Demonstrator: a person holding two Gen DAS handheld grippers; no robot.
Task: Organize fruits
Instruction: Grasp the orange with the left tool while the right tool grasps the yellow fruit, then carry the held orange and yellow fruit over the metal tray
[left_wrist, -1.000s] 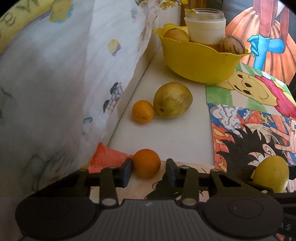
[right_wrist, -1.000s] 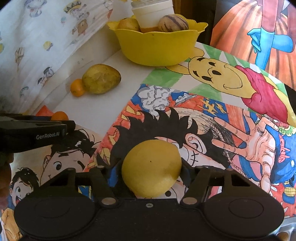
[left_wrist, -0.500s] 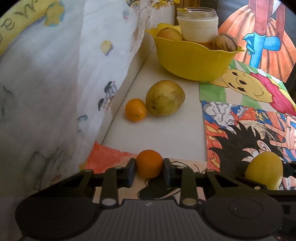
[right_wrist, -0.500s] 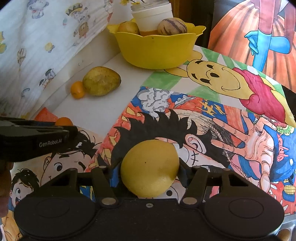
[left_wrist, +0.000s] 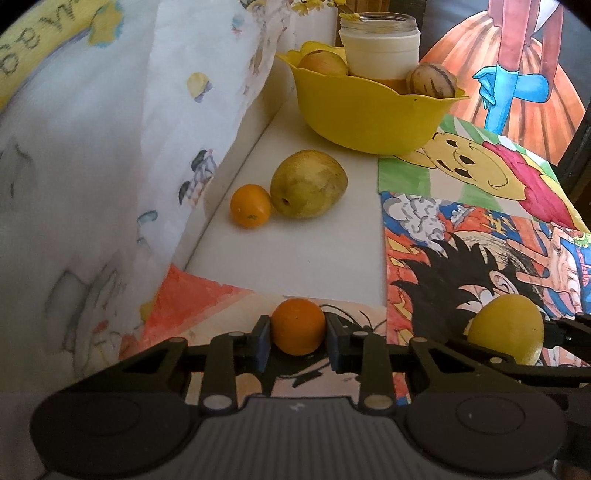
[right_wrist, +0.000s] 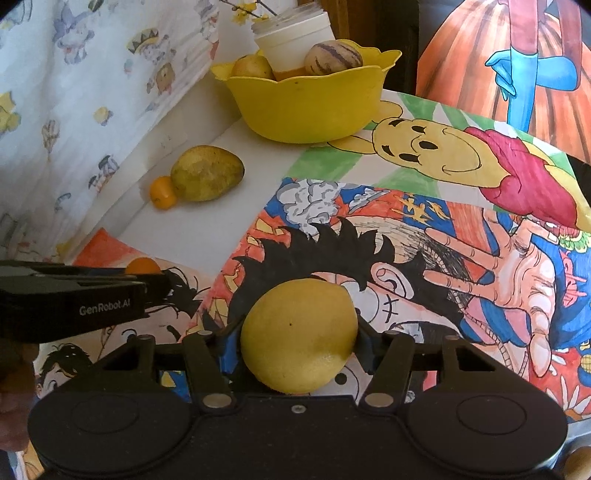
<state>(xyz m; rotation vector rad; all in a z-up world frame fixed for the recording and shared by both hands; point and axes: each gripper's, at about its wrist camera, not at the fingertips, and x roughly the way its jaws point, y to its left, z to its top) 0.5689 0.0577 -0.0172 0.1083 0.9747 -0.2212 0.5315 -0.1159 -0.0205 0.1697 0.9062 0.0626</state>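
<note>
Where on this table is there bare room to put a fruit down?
The white strip between the mango and the left gripper is bare. The cartoon drawings lie flat and free. The yellow bowl looks crowded by a jar.

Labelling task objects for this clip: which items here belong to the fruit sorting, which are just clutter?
Job:
- small orange in left gripper
- yellow lemon in right gripper
- loose orange
- green mango
- yellow bowl, two fruits inside

Lying about:
- white jar
- cartoon drawings
- printed cloth

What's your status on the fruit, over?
Left gripper shut on orange. Right gripper shut on lemon. Path to bowl clear.
</note>
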